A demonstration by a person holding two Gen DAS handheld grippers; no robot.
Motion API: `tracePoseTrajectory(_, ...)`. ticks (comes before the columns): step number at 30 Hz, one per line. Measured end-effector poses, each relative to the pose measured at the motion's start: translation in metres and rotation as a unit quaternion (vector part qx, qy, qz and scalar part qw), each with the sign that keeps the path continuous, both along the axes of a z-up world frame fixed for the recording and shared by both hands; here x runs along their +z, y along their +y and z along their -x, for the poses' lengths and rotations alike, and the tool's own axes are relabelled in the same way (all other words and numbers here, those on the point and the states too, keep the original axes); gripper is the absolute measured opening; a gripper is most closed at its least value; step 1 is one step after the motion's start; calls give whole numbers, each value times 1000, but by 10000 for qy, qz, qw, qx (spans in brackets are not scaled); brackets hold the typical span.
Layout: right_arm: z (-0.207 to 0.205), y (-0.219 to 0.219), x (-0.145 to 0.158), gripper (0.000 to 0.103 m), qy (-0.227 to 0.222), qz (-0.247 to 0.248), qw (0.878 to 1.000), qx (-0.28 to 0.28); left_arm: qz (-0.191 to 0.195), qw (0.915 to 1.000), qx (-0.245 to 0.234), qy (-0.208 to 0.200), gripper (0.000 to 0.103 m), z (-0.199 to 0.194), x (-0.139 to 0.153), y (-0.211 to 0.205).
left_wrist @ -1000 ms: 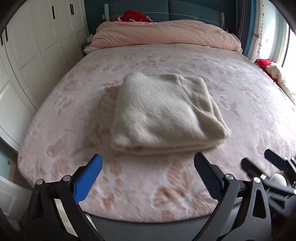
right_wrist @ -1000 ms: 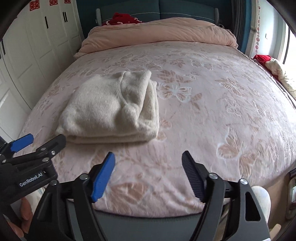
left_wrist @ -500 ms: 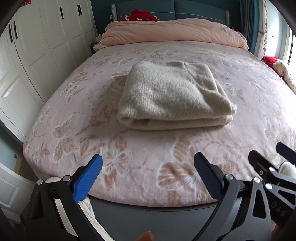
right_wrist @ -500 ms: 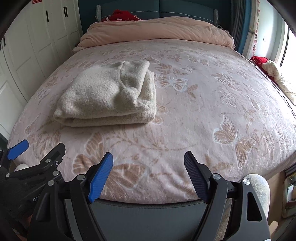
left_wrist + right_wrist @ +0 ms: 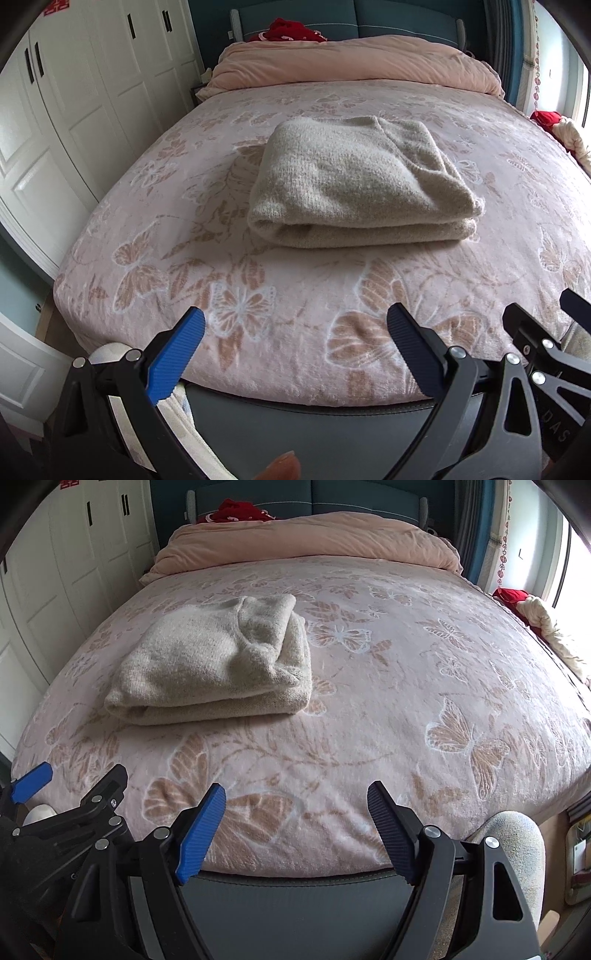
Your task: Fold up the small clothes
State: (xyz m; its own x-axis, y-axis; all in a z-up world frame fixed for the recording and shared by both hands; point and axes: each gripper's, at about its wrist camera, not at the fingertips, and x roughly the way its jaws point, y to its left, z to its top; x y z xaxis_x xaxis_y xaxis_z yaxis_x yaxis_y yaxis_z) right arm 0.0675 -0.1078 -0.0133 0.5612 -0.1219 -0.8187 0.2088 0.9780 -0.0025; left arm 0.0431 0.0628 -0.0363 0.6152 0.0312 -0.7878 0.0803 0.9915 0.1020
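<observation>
A cream knitted sweater (image 5: 354,181) lies folded into a thick rectangle on the pink butterfly-patterned bed (image 5: 295,295). It also shows in the right wrist view (image 5: 218,661), left of centre. My left gripper (image 5: 295,328) is open and empty, held back over the bed's near edge, well short of the sweater. My right gripper (image 5: 295,805) is open and empty too, over the near edge and to the right of the sweater. Each gripper shows at the edge of the other's view.
A rolled pink duvet (image 5: 354,62) lies across the head of the bed with a red item (image 5: 291,31) behind it. White wardrobe doors (image 5: 74,110) stand on the left. Red and cream cloth (image 5: 535,616) lies at the right by the window.
Both grippers have drawn back from the sweater toward the foot of the bed and lowered. The folded sweater has not moved. Both stay open.
</observation>
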Motion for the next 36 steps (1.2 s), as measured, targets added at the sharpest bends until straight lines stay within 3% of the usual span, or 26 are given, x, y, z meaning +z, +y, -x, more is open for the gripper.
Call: tracePoseTrajectory(36,0,7,-2,77,3,66,9999,-84,-110,9998,134,-99,96,3,2,1)
